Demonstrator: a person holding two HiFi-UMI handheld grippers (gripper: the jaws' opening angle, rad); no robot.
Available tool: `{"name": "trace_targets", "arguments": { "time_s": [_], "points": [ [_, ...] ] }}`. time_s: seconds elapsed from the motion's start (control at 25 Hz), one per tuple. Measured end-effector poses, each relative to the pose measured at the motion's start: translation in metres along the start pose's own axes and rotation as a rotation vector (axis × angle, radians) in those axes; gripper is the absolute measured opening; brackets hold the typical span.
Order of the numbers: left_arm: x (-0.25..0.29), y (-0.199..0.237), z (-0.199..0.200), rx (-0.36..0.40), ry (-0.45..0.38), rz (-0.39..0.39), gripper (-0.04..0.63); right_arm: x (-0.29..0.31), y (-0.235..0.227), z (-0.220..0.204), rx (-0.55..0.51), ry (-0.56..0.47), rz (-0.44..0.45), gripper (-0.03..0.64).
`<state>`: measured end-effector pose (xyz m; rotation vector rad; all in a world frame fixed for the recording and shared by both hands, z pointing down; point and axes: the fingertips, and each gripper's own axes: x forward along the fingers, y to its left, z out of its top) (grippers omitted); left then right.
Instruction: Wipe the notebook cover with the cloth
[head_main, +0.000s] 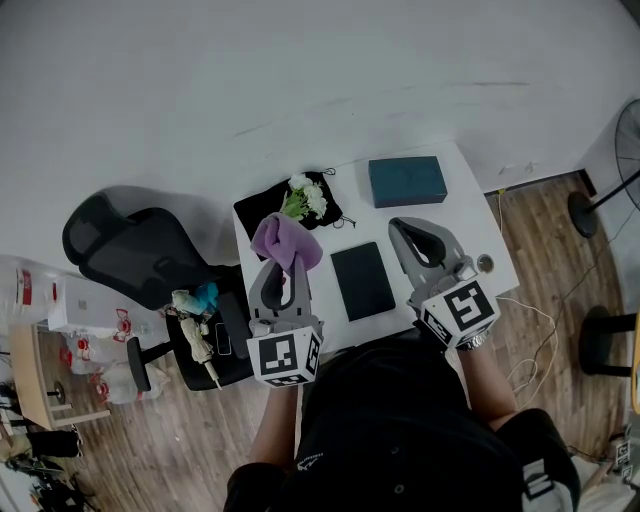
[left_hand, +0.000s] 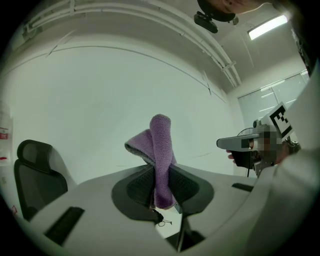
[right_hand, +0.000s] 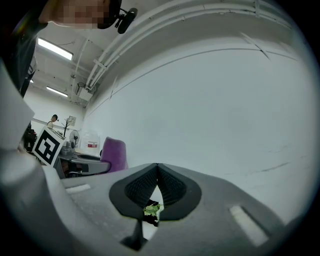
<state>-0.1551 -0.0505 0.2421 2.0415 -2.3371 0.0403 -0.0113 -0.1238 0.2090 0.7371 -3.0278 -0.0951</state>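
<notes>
Above the surface (head_main: 470, 215), fingers of the left gripper (head_main: 284, 268) grasp the cloth (head_main: 287, 243), those of the right gripper (head_main: 405, 228) are clenched empty, so the unheld notebook (head_main: 362, 281) may skid under wiping.

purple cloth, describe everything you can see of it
The cloth is lilac-purple, soft and fleecy like microfibre, with a greyer underside showing where it folds. It is bunched and folded over, standing up from the left gripper, whose jaws are shut on its lower end. In the head view it is held above the left side of the white table, apart from the dark notebook. Only the jaws touch it.
</notes>
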Motion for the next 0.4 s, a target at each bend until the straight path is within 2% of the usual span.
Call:
{"name": "trace_targets", "arguments": {
  "time_s": [0.4],
  "points": [
    [-0.002, -0.0041, -0.0039, -0.006, 0.002, -0.006, 0.072, -0.0015, 0.0011, -0.0018, -0.004, 0.006, 0.005, 0.005]
  ]
}}
